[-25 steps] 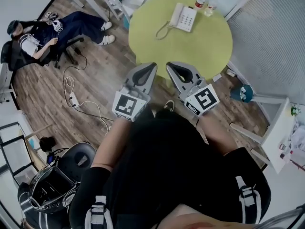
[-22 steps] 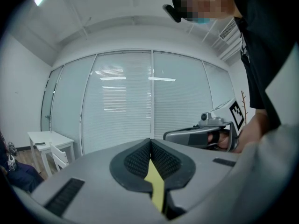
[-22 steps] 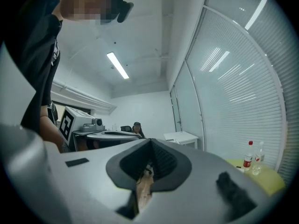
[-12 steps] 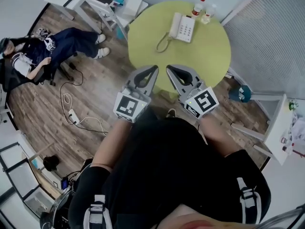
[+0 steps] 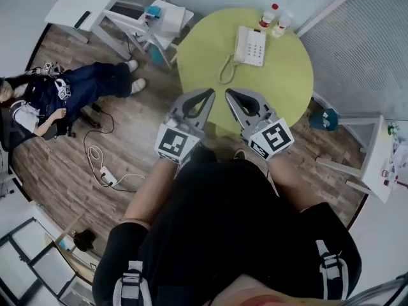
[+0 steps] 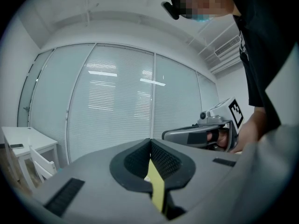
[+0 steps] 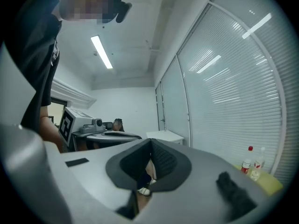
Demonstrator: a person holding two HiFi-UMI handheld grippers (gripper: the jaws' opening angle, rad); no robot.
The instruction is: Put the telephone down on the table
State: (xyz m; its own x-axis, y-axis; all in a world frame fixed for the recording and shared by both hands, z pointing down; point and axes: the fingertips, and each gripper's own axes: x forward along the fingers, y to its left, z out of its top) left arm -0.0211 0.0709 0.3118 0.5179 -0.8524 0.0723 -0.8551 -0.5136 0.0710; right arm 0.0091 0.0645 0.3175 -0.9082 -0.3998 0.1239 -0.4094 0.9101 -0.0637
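The white telephone (image 5: 249, 45) lies on the far part of the round yellow-green table (image 5: 290, 81), its handset on the cradle and its coiled cord (image 5: 226, 70) trailing toward me. My left gripper (image 5: 208, 93) and right gripper (image 5: 229, 93) are held side by side over the table's near edge, well short of the phone. Both are shut with nothing between the pads. The left gripper (image 6: 150, 142) shows closed tips in its own view, with the right gripper (image 6: 201, 135) beside it. In the right gripper view the right gripper (image 7: 150, 142) is likewise closed.
Two bottles (image 5: 271, 16) stand at the table's far rim, also seen as bottles (image 7: 246, 165) in the right gripper view. A person (image 5: 57, 94) sits at the left. A white desk (image 5: 95, 5), a white chair (image 5: 162, 18), a floor cable (image 5: 105, 174) and a teal stool (image 5: 325, 118) surround the table.
The table and telephone have come nearer in the head view, and both grippers now reach further over its near edge. The seated person has slid toward the left edge. Jaws unchanged.
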